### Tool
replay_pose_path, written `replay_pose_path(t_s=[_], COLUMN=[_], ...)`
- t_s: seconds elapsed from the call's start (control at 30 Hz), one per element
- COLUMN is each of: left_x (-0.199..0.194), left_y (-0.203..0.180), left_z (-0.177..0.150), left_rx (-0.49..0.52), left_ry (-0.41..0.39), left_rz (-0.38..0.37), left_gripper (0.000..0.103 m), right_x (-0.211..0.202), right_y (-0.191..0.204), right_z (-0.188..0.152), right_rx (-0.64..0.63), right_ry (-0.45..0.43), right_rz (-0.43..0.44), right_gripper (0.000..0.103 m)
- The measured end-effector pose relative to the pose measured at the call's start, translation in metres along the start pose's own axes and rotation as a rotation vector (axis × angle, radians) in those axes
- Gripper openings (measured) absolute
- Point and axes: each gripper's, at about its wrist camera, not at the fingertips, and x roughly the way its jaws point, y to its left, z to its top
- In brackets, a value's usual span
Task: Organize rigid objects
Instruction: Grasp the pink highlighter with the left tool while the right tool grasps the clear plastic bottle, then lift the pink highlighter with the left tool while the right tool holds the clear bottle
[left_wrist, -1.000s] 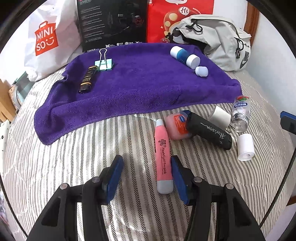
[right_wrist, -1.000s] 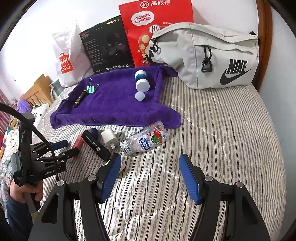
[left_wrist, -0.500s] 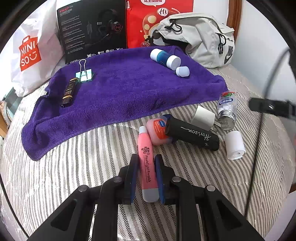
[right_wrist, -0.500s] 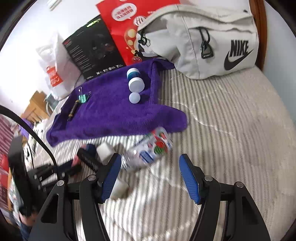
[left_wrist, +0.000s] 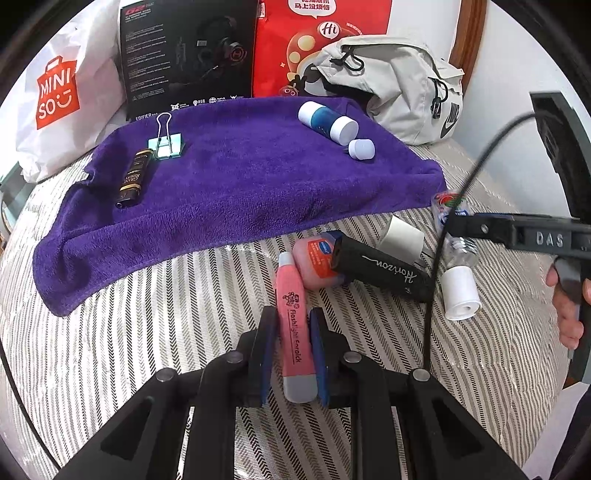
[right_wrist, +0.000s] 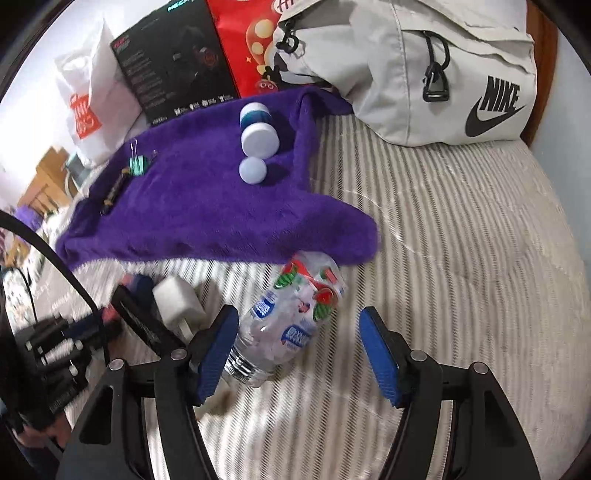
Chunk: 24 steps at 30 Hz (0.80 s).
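Pink tube (left_wrist: 293, 328) clamped in left tool (left_wrist: 293, 354), tail end hidden

The left gripper (left_wrist: 293, 352), wide open a second ago, now has its blue pads closed on the pink tube (left_wrist: 295, 332). The right gripper (right_wrist: 299, 354), jaws apart as before, now brackets the clear bottle (right_wrist: 291, 317), which points toward 1 o'clock.

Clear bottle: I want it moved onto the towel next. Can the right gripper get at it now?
Probably yes. The right gripper is open, with the clear bottle lying uncovered between its fingers; the white charger sits just beside.
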Motion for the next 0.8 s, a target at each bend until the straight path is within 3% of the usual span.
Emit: replay_pose_path(t_s=[0.23, 0.53, 0.7, 0.8], left_x=[0.0, 0.001, 0.001, 0.001], left_y=[0.0, -0.003, -0.004, -0.005], left_z=[-0.001, 0.0, 0.0, 0.0], left_rx=[0.001, 0.015, 0.02, 0.028], left_ry=[-0.008, -0.001, 0.005, 0.005], left_rz=[-0.005, 0.02, 0.024, 0.03], left_gripper=[0.018, 0.018, 0.018, 0.018], right_x=[-0.006, 0.02, 0.017, 0.015], right_y=[-0.003, 0.011, 0.006, 0.002], right_z=[-0.006, -0.004, -0.008, -0.009], right_rx=[-0.069, -0.106, -0.092, -0.095], right_ry=[0.004, 0.008, -0.023, -0.023], right_rz=[-0.062, -0.124, -0.089, -0.078], right_gripper=[0.066, 0.064, 0.045, 0.042])
